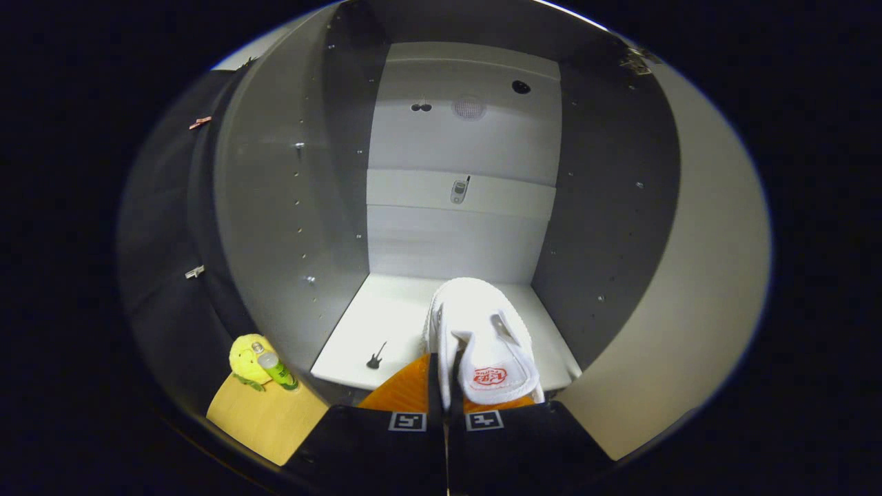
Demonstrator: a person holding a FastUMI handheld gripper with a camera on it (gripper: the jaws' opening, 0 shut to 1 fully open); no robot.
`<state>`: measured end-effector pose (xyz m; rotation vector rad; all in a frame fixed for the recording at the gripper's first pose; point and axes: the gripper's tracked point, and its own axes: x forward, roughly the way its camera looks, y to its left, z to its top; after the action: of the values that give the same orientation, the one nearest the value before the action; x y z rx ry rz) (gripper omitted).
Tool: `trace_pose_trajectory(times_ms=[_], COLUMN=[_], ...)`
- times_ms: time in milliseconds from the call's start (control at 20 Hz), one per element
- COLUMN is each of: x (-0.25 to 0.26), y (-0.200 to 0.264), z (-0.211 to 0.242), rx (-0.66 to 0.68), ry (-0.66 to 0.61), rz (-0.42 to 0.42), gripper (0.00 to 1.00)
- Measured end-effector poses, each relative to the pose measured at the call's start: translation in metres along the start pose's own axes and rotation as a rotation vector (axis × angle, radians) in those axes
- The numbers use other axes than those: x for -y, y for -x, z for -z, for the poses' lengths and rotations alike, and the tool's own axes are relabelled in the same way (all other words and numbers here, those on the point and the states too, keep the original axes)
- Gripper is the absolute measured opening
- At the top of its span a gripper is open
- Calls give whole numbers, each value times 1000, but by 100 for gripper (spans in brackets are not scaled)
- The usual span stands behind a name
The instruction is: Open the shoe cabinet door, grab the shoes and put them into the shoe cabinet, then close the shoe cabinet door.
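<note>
The grey-walled shoe cabinet with its pale back panel (441, 138) stands open straight ahead, its interior taking up most of the gripper view. Its door (689, 275) appears to be the broad pale panel swung out on the right, so the opening step looks done. Inside, the white bottom shelf (386, 317) lies just beyond the gripper, lit brightly and largely bare.

The white fabric shoe with a red emblem on its tongue (482, 337) is next in size. It is held toe-forward over the near right part of that shelf, its heel end at the fingers. The gripper (446, 406) is clenched on the shoe's collar — both fingers pinch it, nearly closed together. Whether the sole already rests on the shelf I cannot tell.

On the near left, outside the cabinet, a light wooden worktop (262, 420) carries a yellow plush toy (246, 358) with a small green bottle with a pale cap (277, 369) lying against it. On the shelf, to the left of the shoe, sits a tiny black guitar-shaped figure (375, 356). A small grey phone-like object (459, 190) is fixed to the back panel's ledge, far behind.

Judging by this, the task is past its middle: door open, shoe carried in. Left to do — setting the shoe down, letting go, drawing back, and shutting the door.
</note>
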<state>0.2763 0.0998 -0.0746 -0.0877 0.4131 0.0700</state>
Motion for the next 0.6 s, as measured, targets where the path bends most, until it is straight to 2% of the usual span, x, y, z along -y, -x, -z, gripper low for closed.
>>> trace_pose_trajectory(times_ms=[600], x=[3], y=[-129], z=[-23], rx=[-61], ry=[20], rz=[61], gripper=[6])
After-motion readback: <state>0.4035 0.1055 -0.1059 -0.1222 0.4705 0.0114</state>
